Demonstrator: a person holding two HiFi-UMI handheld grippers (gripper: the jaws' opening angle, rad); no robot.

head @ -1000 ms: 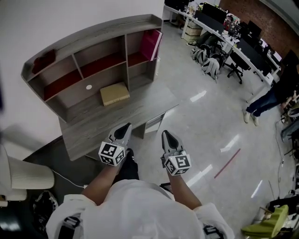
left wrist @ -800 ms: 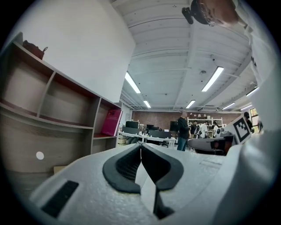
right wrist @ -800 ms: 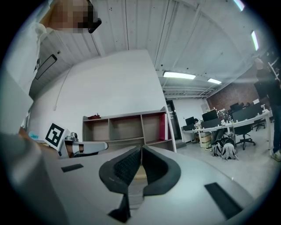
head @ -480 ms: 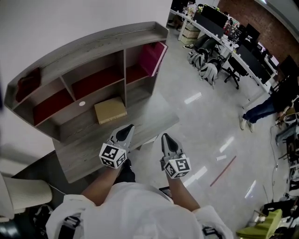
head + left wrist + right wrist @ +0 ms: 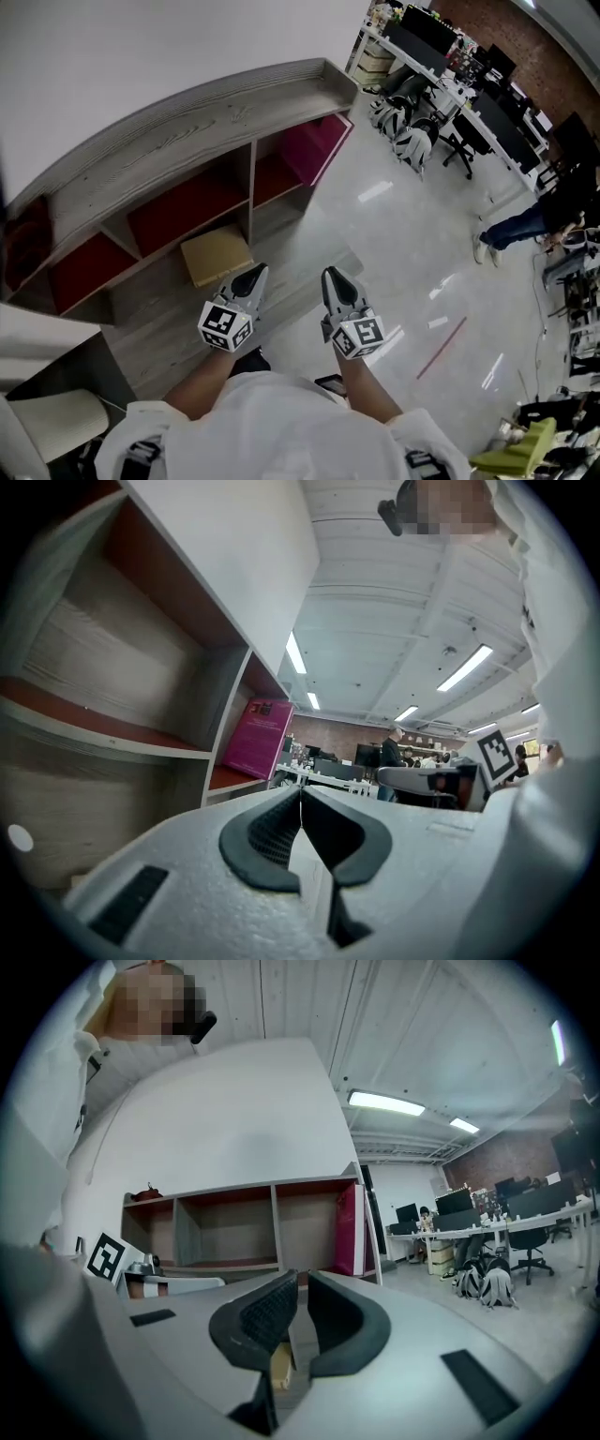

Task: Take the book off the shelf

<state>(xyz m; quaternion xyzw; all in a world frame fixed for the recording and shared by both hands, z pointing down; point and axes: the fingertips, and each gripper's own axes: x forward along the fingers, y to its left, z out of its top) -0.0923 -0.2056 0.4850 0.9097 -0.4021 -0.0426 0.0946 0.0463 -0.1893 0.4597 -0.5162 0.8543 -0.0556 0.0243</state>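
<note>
A magenta book (image 5: pixel 320 146) stands upright, leaning a little, in the right-hand compartment of the grey wooden shelf unit (image 5: pixel 202 117) on the desk. It also shows as the magenta book (image 5: pixel 255 739) in the left gripper view and the magenta book (image 5: pixel 345 1230) in the right gripper view. My left gripper (image 5: pixel 252 274) and right gripper (image 5: pixel 333 277) hang side by side over the desk's front edge, well short of the book. Both are shut with nothing between the jaws, as the left gripper (image 5: pixel 300 795) and right gripper (image 5: pixel 301 1280) show in their own views.
A flat cardboard box (image 5: pixel 217 255) lies on the desk (image 5: pixel 169 328) just ahead of my left gripper. A white chair (image 5: pixel 47 412) sits at the lower left. Office desks, chairs and backpacks (image 5: pixel 408 131) fill the upper right, and a person (image 5: pixel 525 223) stands at the right.
The shelf and desk have come closer and slid down-left in the head view. Both grippers kept their places side by side and stayed shut.
</note>
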